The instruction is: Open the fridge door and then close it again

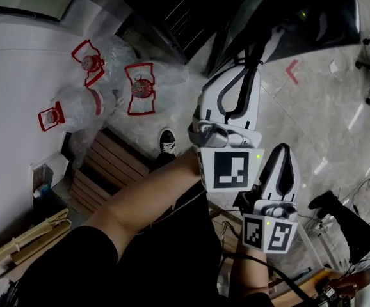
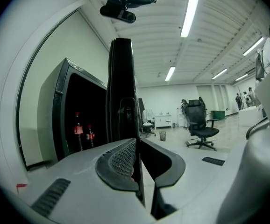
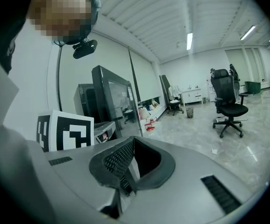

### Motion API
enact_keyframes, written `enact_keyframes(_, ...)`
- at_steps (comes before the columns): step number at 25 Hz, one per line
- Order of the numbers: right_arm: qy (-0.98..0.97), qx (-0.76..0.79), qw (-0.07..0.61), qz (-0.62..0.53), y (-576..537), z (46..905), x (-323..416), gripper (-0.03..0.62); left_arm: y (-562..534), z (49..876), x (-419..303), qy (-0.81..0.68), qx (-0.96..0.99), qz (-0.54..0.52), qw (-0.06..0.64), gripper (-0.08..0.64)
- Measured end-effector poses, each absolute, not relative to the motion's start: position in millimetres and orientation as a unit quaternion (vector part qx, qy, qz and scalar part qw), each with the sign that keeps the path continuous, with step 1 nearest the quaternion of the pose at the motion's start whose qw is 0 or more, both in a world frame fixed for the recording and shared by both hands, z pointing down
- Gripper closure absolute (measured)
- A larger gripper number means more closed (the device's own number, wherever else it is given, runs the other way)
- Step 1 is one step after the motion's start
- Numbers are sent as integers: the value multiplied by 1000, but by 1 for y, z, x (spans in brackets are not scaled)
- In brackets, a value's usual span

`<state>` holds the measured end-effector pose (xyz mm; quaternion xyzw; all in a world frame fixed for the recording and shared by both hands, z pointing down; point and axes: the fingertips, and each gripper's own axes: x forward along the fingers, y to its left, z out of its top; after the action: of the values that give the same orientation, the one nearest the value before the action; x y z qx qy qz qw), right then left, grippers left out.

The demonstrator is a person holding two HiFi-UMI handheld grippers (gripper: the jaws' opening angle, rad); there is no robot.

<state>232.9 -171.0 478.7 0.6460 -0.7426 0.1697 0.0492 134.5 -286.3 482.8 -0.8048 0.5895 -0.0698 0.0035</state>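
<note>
The fridge door (image 2: pixel 122 87) is standing open and edge-on directly ahead of the left gripper (image 2: pixel 138 146), a tall, thin black slab with a small fitting partway up its edge. It is rising straight above the tips; whether the tips are touching it cannot be told. To the left of those jaws the fridge (image 2: pixel 55 120) is showing a dark cabinet with two red-labelled cola bottles (image 2: pixel 78 130) upright inside. The left jaws are drawn all but together, only a hairline slit between the ribbed pad and its partner, and nothing is sitting in it.

In the head view a bare forearm (image 1: pixel 146 203) is reaching out from a black sleeve, carrying the left gripper (image 1: pixel 248 75) forward to the dark glass front. The right gripper (image 1: pixel 281 155) is riding just behind and to the right of it, its jaws (image 3: pixel 132 146) pressed together on nothing, with the left gripper's marker cube (image 3: pixel 65 132) showing close to their left.

Well beyond both pairs of jaws, to the right, a black office chair (image 2: pixel 201 125) is standing on the pale polished floor, and a small bin (image 2: pixel 162 135) is sitting far ahead. Below and to the left of the left gripper, plastic-wrapped bottle packs with red handles (image 1: pixel 102 88) are lying beside stacked wooden slats (image 1: pixel 105 165) and the person's black shoe (image 1: pixel 167 142).
</note>
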Motion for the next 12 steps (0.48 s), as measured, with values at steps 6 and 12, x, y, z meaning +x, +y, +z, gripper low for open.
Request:
enact_keyframes(6, -715, 677, 43, 168, -150, 470, 292, 577, -283, 482, 178, 616, -785, -66, 3, 528)
enact_keyframes(12, -689, 705, 39, 164, -131, 464, 340, 577, -285, 481, 211, 634, -770, -71, 4, 528)
